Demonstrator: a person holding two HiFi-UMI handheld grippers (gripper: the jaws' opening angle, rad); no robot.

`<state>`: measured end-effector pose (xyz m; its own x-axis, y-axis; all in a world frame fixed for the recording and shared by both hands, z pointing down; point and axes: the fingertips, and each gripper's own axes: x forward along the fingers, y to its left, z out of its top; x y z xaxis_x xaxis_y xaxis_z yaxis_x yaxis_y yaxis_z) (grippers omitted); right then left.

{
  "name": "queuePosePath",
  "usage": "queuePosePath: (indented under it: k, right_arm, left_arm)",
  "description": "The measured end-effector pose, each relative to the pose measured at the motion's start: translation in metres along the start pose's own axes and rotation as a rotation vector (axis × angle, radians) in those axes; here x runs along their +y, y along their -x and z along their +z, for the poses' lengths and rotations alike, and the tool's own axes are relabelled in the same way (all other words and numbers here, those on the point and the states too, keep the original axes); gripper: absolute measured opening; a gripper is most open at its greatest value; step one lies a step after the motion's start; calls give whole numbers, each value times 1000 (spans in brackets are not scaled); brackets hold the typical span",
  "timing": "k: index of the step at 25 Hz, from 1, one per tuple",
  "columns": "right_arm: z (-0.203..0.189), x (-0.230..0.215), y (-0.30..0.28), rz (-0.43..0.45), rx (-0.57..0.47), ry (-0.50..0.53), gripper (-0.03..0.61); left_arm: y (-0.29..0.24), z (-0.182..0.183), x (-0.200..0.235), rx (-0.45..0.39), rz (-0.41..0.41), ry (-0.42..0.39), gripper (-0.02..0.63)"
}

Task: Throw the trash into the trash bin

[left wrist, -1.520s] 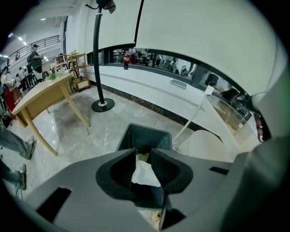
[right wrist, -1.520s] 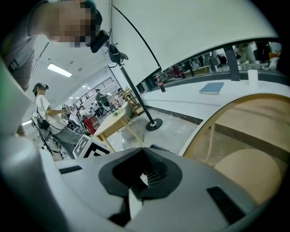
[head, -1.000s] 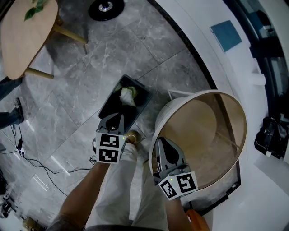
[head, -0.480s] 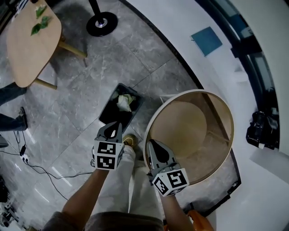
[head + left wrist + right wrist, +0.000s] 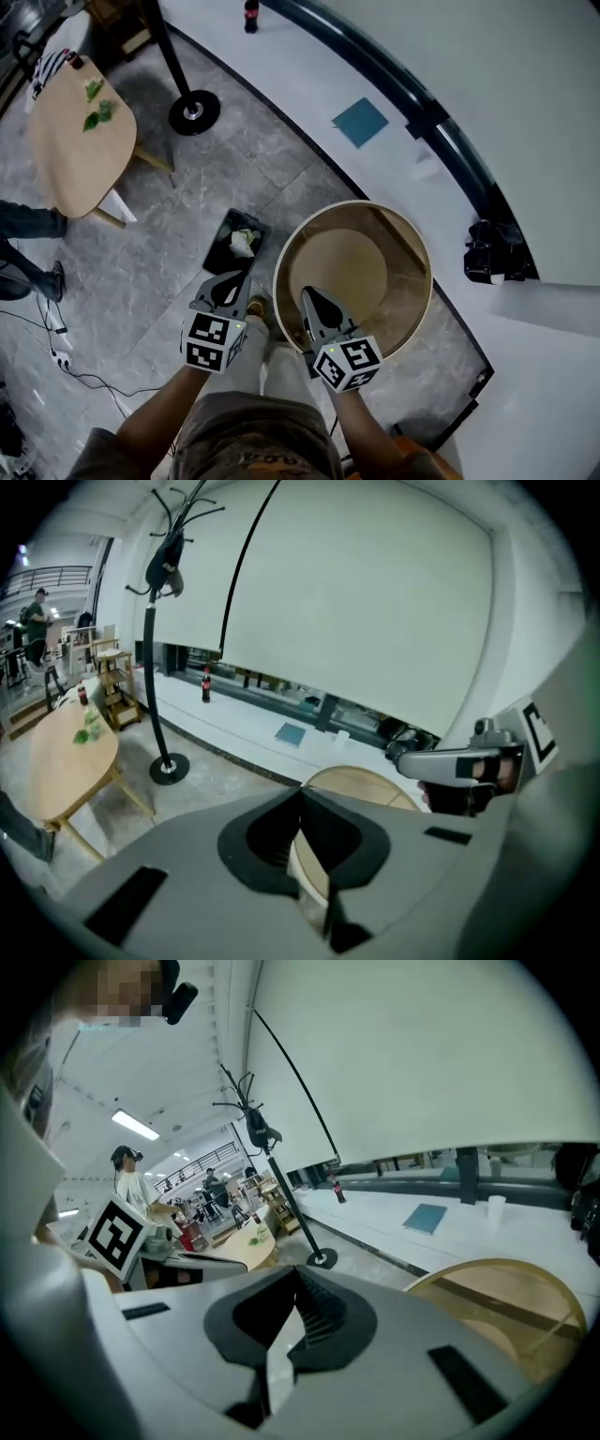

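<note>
Though half behind left gripper point(image 5: 234, 277) — bin point(image 5: 219, 242)

I count two grey two-jaw grippers: one left gripper point(image 5: 234, 278), one right gripper point(image 5: 307, 295). Marker cubes: two, one per gripper. One black rectangular trash bin point(image 5: 221, 251), with one crumpled pale wad of trash point(image 5: 244, 242) in it. One large round white tub with a tan inside point(image 5: 420, 281). One oval light-wood table point(image 5: 70, 164), with two green leafy bits point(image 5: 97, 116) on top. One black coat stand with a round base point(image 5: 192, 111). One dark bottle with a red label point(image 5: 250, 16). One teal square mat point(image 5: 360, 123). People far back in the right gripper view: several; I can't get an exact count.
</note>
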<state>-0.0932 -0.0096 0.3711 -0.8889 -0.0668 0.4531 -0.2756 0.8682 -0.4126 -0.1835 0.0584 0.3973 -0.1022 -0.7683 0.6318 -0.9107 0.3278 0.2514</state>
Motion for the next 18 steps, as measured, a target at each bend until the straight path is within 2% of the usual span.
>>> queuePosePath:
  k: [4,8,13,18]
  right_arm:
    - [52,30,49,13,-85,42,18]
    - [86,55,99,30,-155,77,18]
    - [104,74,149,25,-212,119,18]
    - [114,69,193,-31,-290,104,18]
  left_arm:
    - [52,55,-49,-80,-67,-60,20]
    - [98,93,-99,-146,-126,-123,20]
    - [137,116,-142,-208,-184,-168,20]
    - [160,123,-175,-262,-238,-208,20]
